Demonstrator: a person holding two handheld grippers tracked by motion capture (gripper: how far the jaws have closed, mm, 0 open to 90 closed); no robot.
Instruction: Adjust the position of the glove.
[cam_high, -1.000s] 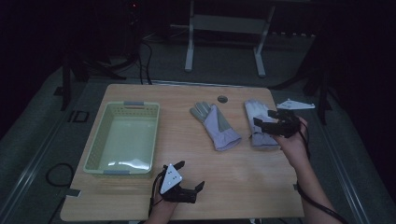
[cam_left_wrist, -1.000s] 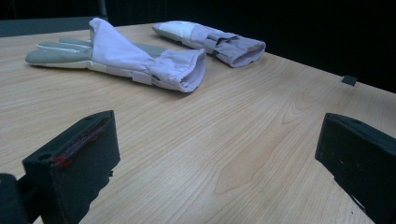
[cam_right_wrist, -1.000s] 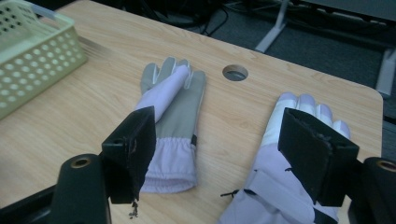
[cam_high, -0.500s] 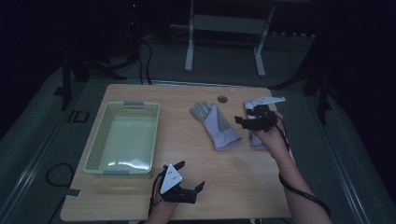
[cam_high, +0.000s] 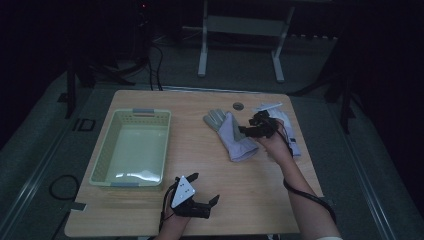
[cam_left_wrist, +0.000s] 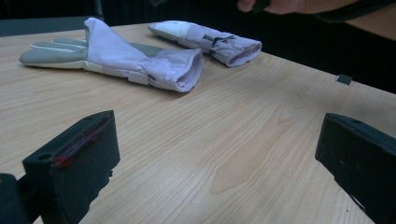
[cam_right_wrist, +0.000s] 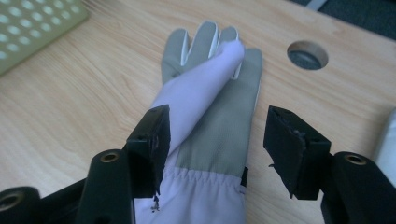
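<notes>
Two pale lilac gloves with grey palms lie on the wooden table. The middle glove (cam_high: 231, 136) (cam_right_wrist: 219, 93) has one flap folded over its fingers, cuff toward me. The second glove (cam_high: 290, 135) (cam_left_wrist: 210, 39) lies to its right, partly under the person's right hand. My right gripper (cam_high: 250, 127) (cam_right_wrist: 215, 126) hovers low over the middle glove near its cuff. Its jaws have just been closing and stand open on either side of the glove, not pressing it. My left gripper (cam_high: 205, 187) (cam_left_wrist: 219, 140) rests near the table's front edge, open wide and holding nothing, facing the middle glove (cam_left_wrist: 121, 56).
A light green perforated basket (cam_high: 107, 150) (cam_right_wrist: 32, 28) stands on the table's left half with nothing in it. A round cable hole (cam_high: 238, 106) (cam_right_wrist: 307, 55) sits at the far edge behind the gloves. Bare wood lies between the two grippers.
The right hand has moved left and down, from over the right glove to over the middle glove, and its jaws have narrowed. The left gripper has stayed put.
</notes>
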